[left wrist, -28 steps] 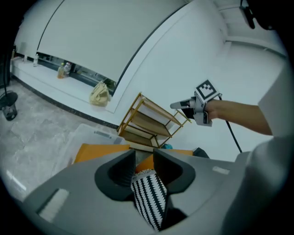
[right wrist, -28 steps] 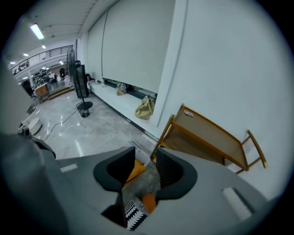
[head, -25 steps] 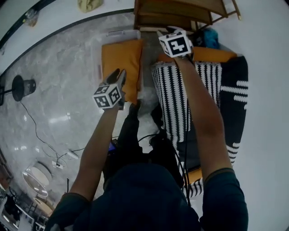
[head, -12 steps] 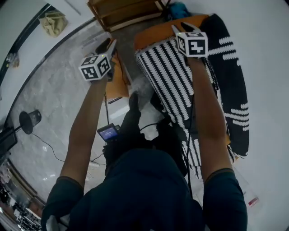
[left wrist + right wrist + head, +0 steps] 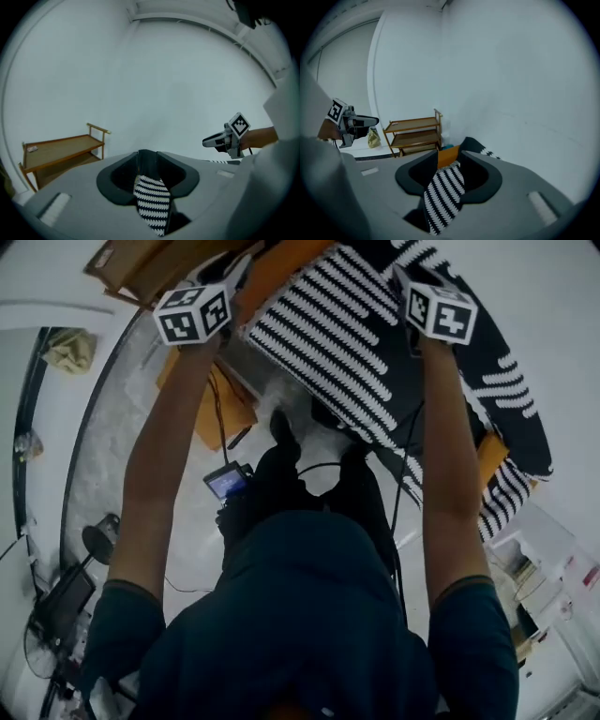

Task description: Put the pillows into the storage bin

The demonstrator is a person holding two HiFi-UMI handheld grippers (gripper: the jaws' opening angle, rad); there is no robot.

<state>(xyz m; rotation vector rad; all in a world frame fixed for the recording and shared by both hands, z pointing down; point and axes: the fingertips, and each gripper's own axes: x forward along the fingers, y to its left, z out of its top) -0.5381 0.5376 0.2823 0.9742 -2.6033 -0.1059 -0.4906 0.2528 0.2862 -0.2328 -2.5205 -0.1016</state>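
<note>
black-and-white zigzag striped pillow [image 5: 328,334] with orange back, held up in the air, tilted, one corner pinched in left gripper [image 5: 236,273], other in right gripper [image 5: 403,282], orange pillow [image 5: 202,418] flat below at left, black white-patterned pillow [image 5: 511,399] behind at right

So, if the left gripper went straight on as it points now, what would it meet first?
Beyond the striped pillow clamped in the left gripper, probably only the bare white wall; the wooden shelf stands off to the left. Depth is unclear.
</note>
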